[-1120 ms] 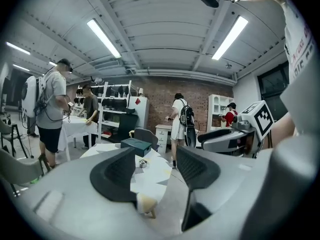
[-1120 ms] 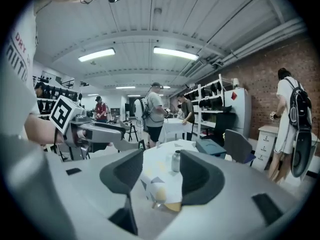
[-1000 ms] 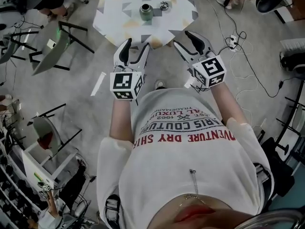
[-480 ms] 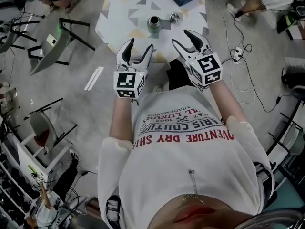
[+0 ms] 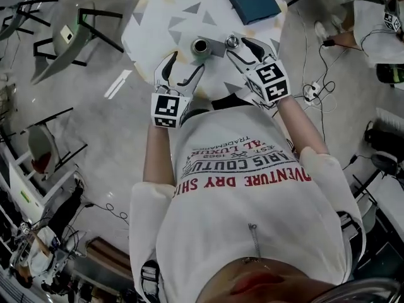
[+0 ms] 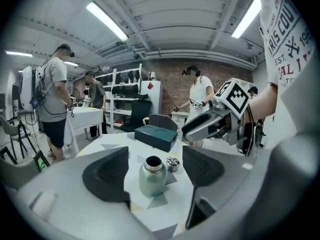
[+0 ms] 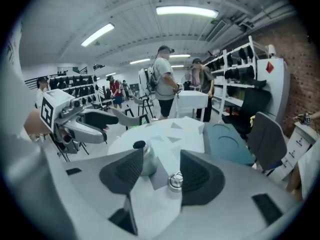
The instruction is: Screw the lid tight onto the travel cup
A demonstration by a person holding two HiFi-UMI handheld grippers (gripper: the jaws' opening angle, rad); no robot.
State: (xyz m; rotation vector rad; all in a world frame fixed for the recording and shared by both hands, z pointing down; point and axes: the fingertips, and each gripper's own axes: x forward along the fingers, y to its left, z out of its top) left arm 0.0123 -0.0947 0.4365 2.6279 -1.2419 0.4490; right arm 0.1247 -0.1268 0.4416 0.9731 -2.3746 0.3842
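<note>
Hovering at the desk edge: left gripper jaws just been opening, right gripper jaws apart, neither gripping anything. Lidless travel cup stands on desk, lid at its 3 o'clock. Shirt reads "VENTURE DRY".

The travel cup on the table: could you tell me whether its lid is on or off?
Off. The travel cup stands upright with an open mouth; the lid sits separately beside it.
</note>
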